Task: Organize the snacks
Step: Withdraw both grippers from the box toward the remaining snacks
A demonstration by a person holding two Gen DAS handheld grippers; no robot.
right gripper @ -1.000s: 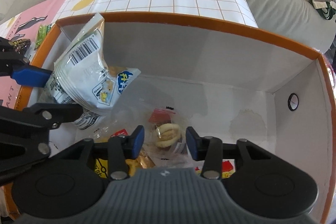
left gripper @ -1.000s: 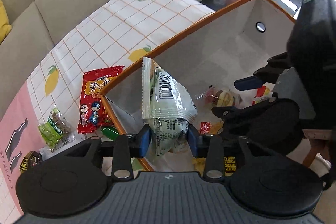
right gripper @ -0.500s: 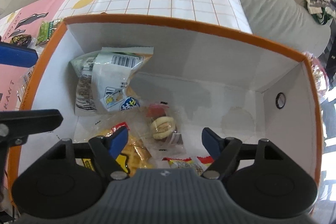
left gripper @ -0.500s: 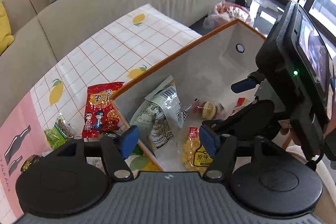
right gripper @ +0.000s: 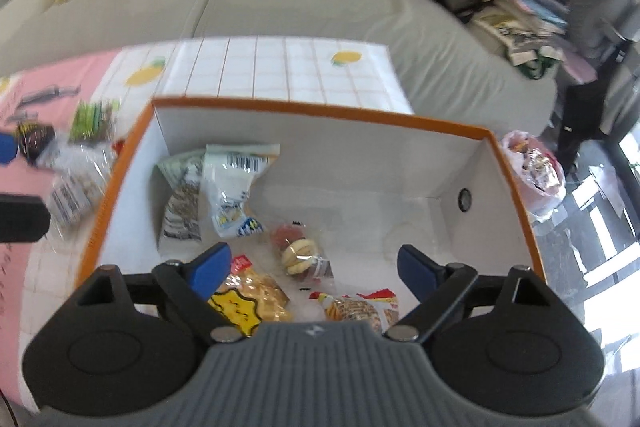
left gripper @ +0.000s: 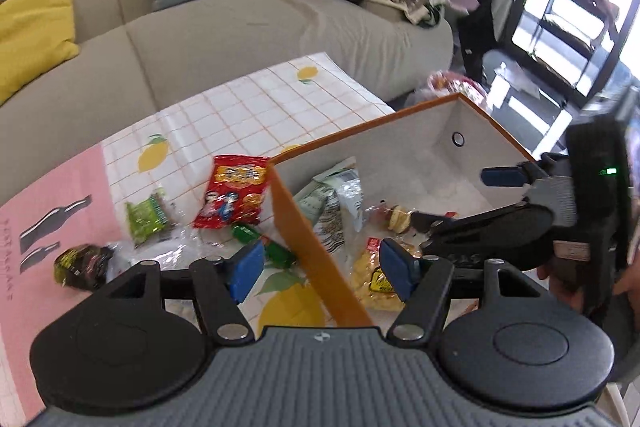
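Both your tools spread, holding nothing: left tool (left gripper: 321, 269) straddles the box (left gripper: 316, 251) wall, right tool (right gripper: 314, 266) over box interior. White snack bag (right gripper: 232, 183) lies inside, back-left corner. Red packet (left gripper: 234, 197) outside on surface (left gripper: 240, 107).

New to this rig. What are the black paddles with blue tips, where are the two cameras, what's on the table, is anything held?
No robot arm here: a person carries a hand-held gripper in each hand, with a fisheye camera looking along its blue fingers. One picture is from the left hand-held gripper, the other from the right hand-held gripper. Both are open and hold nothing. An orange-rimmed box holds several snack packets, including a white barcode bag. A red packet and green packet lie outside on the tablecloth.
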